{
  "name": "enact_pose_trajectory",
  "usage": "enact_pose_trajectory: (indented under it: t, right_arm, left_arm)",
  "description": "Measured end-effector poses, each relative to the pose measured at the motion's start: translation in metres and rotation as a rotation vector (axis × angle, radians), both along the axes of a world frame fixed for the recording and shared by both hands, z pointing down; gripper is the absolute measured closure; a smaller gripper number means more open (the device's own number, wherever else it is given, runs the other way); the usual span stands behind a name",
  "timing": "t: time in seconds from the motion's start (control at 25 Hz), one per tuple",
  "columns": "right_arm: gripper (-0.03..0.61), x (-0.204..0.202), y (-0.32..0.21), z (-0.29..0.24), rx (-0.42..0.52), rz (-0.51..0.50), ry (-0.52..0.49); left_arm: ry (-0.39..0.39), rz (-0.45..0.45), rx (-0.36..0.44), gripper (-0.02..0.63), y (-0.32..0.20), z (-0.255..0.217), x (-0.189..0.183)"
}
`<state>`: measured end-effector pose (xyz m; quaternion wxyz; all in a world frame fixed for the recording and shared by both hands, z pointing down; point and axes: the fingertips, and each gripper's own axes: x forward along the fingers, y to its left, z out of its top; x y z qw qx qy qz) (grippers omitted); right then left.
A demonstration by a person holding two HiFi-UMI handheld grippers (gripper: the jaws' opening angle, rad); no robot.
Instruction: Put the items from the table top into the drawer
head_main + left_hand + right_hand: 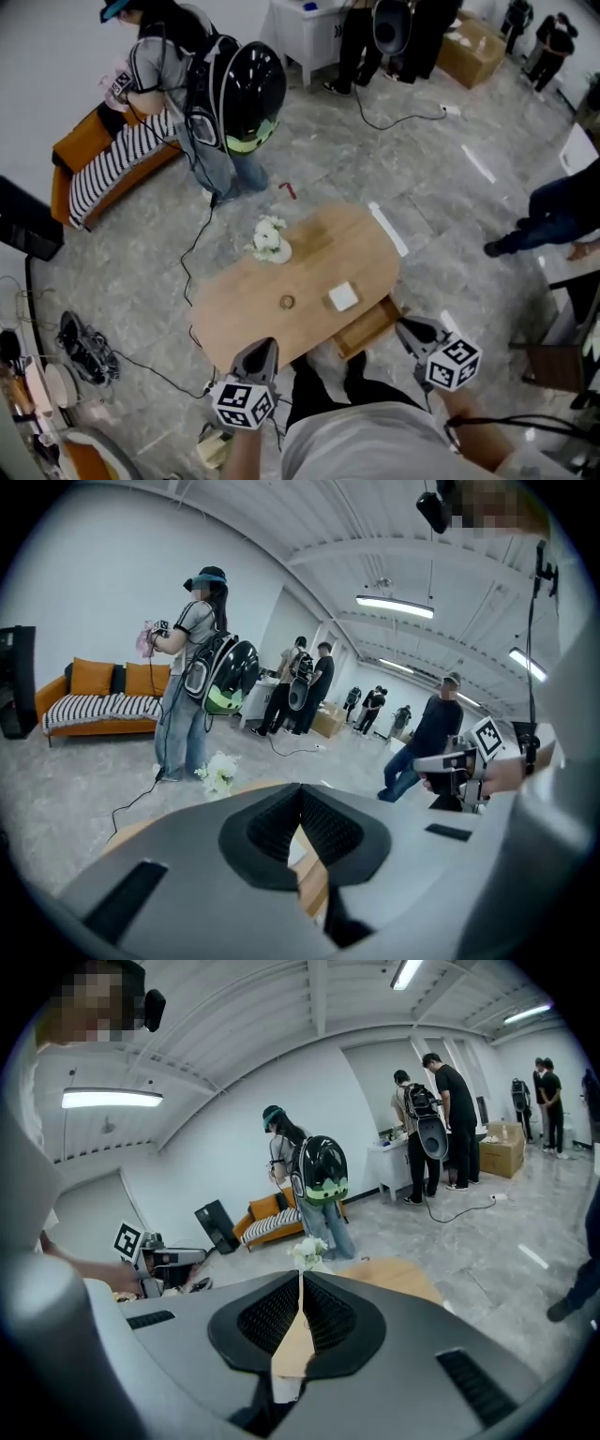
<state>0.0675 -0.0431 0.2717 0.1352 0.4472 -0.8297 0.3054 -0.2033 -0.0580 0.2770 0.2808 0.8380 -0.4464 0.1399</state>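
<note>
Sitting out on the wooden table [239,314] are three things: a white square pad [343,296] towards the near right edge, a small round ring [287,302] just left of it, and a bunch of white flowers [269,240] over at the far edge. The drawer [367,328] is pulled open under the table's near right edge, just beside the white pad, and all three items are up on top, none of them in it. The left gripper [265,347] hovers at the near edge, left of the drawer, jaws pressed together and holding nothing. The right gripper [405,325] hangs off the near right corner, just beside the drawer front, clenched and empty as well. Further out, at far left, a person [159,56] wearing a black backpack [248,89] stands beside an orange sofa [80,141] with a striped cover, and a cable [192,253] trails across the grey floor [441,216].
</note>
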Motion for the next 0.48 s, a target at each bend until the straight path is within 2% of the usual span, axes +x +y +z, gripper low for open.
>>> enact_pose_trajectory:
  t: [0.2,0.48]
  right_arm:
    - [0.543,-0.01,-0.001,0.01,-0.047,0.027,0.017]
    - [0.543,-0.024,-0.015,0.042,-0.074,0.026,0.034]
  left_arm:
    - [0.002,0.099,-0.034,0.612,-0.01,0.017,0.005]
    - [0.001,0.159,-0.065,0.612,-0.032,0.057,0.01]
